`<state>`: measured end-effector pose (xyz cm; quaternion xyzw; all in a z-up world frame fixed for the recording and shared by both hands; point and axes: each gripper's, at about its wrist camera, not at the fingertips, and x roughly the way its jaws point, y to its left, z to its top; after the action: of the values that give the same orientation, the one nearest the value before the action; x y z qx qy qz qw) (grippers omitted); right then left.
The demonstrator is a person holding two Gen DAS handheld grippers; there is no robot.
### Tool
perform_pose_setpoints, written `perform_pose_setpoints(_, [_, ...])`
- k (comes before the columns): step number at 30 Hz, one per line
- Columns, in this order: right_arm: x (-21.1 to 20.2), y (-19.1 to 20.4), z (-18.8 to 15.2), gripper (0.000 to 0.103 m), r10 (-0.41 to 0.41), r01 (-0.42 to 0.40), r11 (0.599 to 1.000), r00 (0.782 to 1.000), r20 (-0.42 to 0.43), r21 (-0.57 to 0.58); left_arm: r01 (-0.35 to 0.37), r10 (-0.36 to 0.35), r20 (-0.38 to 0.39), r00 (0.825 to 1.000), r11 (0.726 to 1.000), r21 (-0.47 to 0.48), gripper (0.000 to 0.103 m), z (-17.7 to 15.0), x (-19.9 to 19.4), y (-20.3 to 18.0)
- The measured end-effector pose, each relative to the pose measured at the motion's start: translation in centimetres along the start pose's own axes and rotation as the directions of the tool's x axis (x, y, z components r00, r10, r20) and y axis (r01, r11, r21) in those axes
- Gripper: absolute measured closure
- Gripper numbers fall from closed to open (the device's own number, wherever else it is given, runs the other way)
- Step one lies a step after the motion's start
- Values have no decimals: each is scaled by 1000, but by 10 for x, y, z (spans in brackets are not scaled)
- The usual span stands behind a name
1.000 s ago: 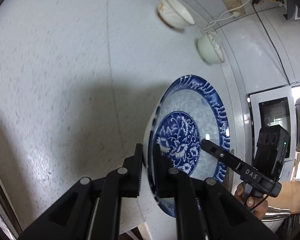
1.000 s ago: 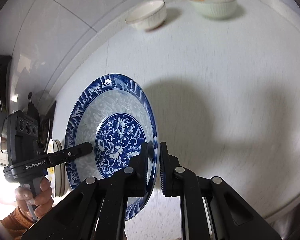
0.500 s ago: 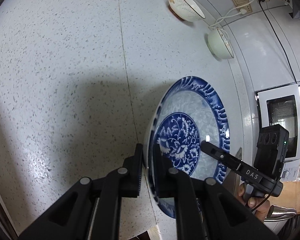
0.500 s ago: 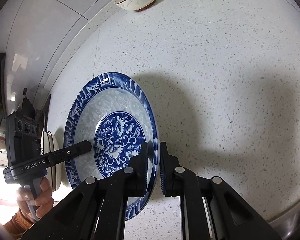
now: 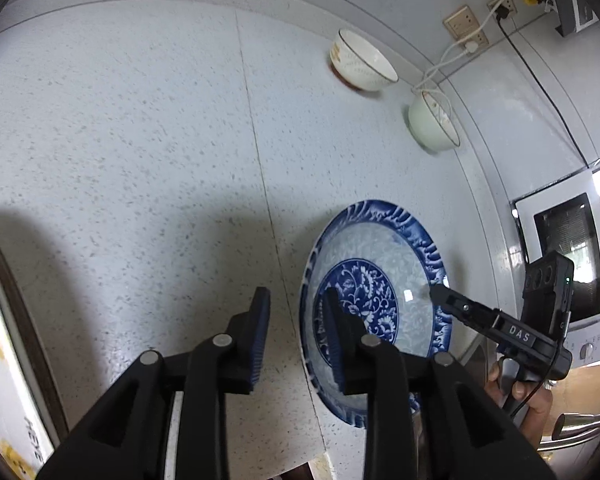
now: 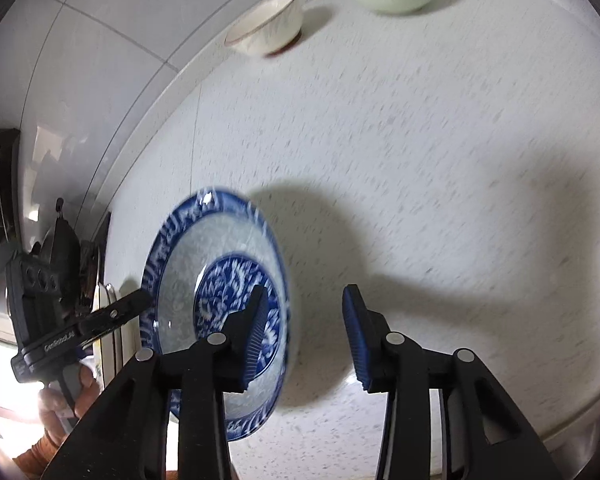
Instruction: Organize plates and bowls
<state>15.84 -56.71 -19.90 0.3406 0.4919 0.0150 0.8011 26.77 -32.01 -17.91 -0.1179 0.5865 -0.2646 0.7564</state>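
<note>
A blue-and-white floral plate [image 5: 384, 276] lies on the speckled white counter [image 5: 140, 140]; it also shows in the right wrist view [image 6: 188, 264], blurred. My left gripper [image 5: 296, 336] is open, its right finger over the plate's near rim and its left finger over bare counter. My right gripper [image 6: 306, 332] is open, its left finger over the plate's rim. Each gripper shows in the other's view: the right [image 5: 440, 294] and the left [image 6: 140, 300]. A white bowl [image 5: 362, 66] and a pale green bowl [image 5: 432, 122] stand near the back wall.
A microwave [image 5: 568, 264] stands past the plate in the left wrist view. Wall sockets [image 5: 466, 26] with a white cord sit above the bowls. Stacked plates [image 6: 106, 328] stand beside the blue plate in the right wrist view. A board's edge [image 5: 4, 300] lies at left.
Both grippers have opened and let go of the blue plate's rim. The plate has come down flat on the counter. Both grippers have pulled back a little.
</note>
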Motion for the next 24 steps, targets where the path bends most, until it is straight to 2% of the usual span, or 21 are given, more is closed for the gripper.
perform_pose_setpoints(6, [-19,-12,11,67,26,-28,999,998,63,28,16,-15,77,997,1000,-10,77,-19,-38,-2])
perform_pose_setpoints(8, [-26,-13,9,67,25,-28,999,996,81,38,60,-58,81,995,998,-19,77,-26,-50,-4])
perform_pose_setpoints(11, [-40,-9,2,67,12,-17,999,993,117,44,164,-162,71,984,986,-31,77,-42,-62,-11])
perform_pose_setpoints(13, [-50,-5,4,59,10,-17,999,991,133,51,218,-217,43,975,976,-23,76,-50,-63,-21])
perform_pose_setpoints(15, [-59,-4,8,57,-20,12,999,988,154,50,233,-234,19,972,972,5,75,-50,-57,-34])
perform_pose_setpoints(18, [-72,-2,21,56,-29,20,999,982,186,50,215,-216,12,976,976,48,70,-30,-44,-53])
perform_pose_setpoints(20, [-81,-6,36,52,-44,35,998,976,212,45,214,-215,9,977,975,60,68,-7,-36,-64])
perform_pose_setpoints(24, [-92,-18,76,47,-84,78,996,964,253,36,174,-182,45,982,975,139,57,54,-18,-98])
